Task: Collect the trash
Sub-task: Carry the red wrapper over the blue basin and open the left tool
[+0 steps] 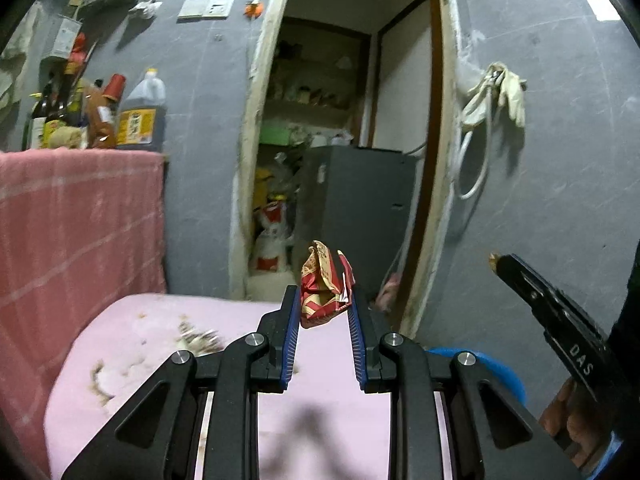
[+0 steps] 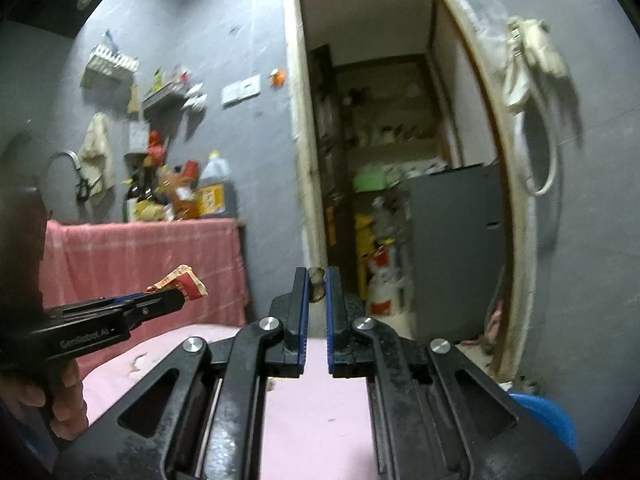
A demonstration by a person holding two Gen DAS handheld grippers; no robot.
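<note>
Left wrist view: the left gripper [image 1: 323, 300] has its jaws clenched on a crumpled red-and-cream wrapper [image 1: 325, 286], held in the air above the pink surface [image 1: 152, 360]. The right gripper [image 2: 317, 288] grips a small brownish scrap [image 2: 316, 285] between its jaws — too small and blurred to name. So two pieces are picked up, by my judgement, but neither is binned yet. Crumbs and dark debris [image 1: 200, 340] lie on the pink surface, so more collecting is left. A blue bin rim [image 2: 548, 412] shows low on the right, beside the surface's edge — probably the drop place. The air between both grippers and that rim looks open; the doorway frame [image 1: 434, 200] stands close behind.
</note>
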